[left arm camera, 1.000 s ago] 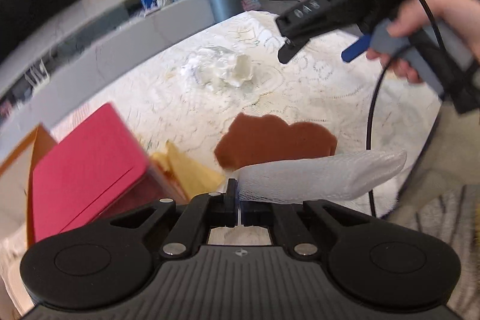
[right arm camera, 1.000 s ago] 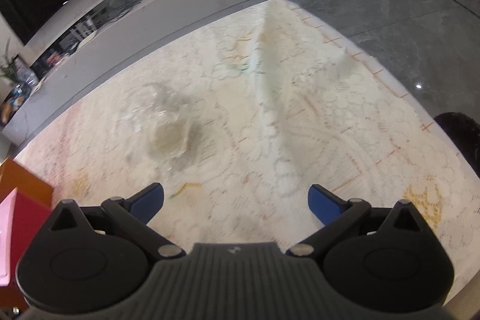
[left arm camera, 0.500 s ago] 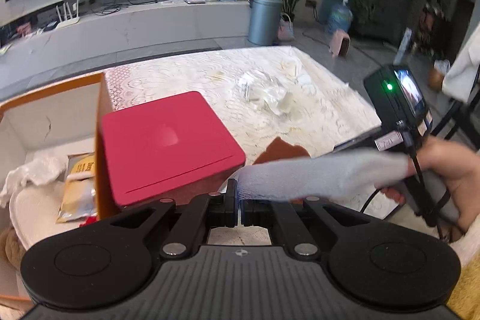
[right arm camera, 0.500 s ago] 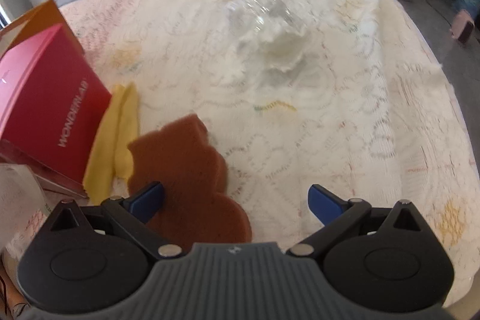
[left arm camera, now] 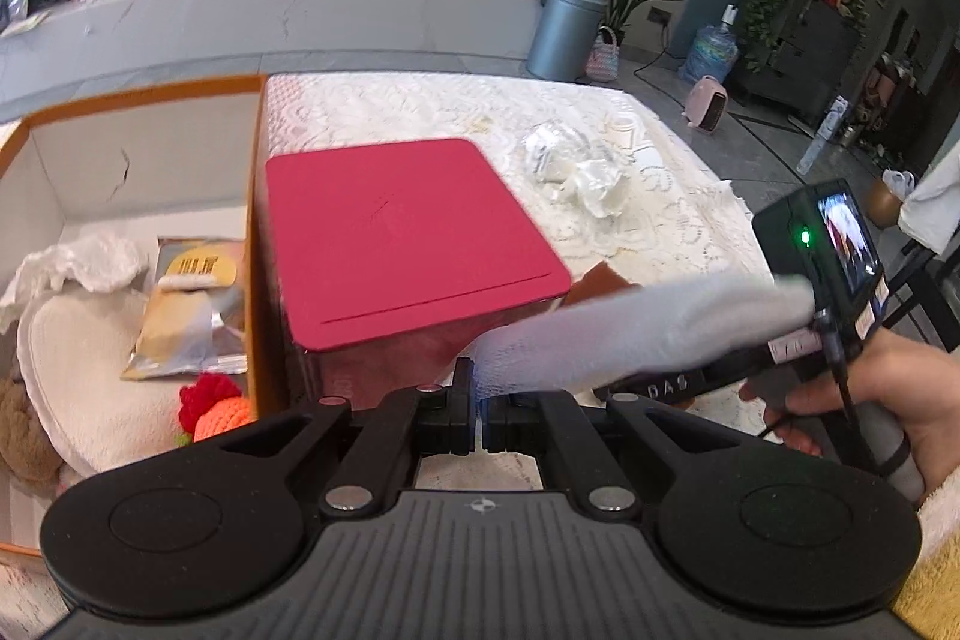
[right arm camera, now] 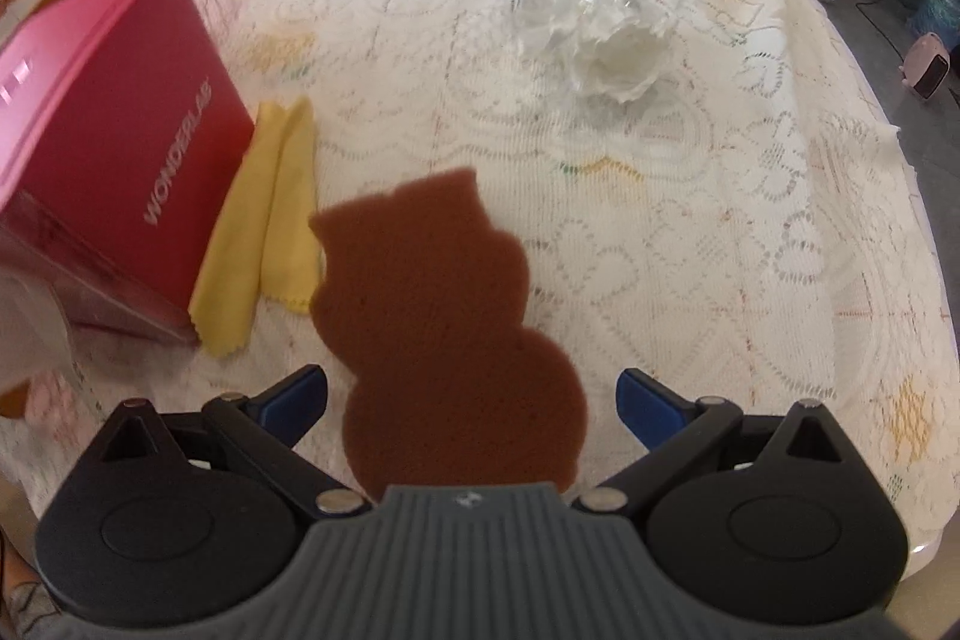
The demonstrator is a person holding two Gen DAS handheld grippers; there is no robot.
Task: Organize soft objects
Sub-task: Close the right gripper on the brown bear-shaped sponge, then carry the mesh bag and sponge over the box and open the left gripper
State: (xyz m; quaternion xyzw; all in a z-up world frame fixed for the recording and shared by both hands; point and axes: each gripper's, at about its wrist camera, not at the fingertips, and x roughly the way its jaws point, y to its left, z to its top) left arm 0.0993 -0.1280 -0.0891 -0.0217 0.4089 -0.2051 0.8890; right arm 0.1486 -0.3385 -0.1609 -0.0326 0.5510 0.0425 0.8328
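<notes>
My left gripper [left arm camera: 477, 415] is shut on a white sock [left arm camera: 648, 328] that sticks out to the right, above the table. To its left stands an orange-rimmed box [left arm camera: 144, 100] with a white cushion [left arm camera: 84, 370], a foil packet [left arm camera: 192, 316] and a red knitted toy [left arm camera: 210, 400] inside. My right gripper [right arm camera: 471, 400] is open, hovering over a brown bear-shaped sponge [right arm camera: 438, 316] that lies flat between its blue fingertips. A folded yellow cloth [right arm camera: 264, 232] lies left of the sponge. Crumpled white plastic [right arm camera: 594, 16] sits farther back.
A red box [left arm camera: 402, 238] stands on the lace tablecloth [right arm camera: 720, 220] between the orange-rimmed box and the sponge. A person's hand [left arm camera: 864, 400] holds the right gripper's handle. The table's edge runs along the right, with floor beyond.
The left view has swung left with the sock, bringing the orange-rimmed box into sight. The right gripper has moved over the brown sponge and dropped closer; it stays open.
</notes>
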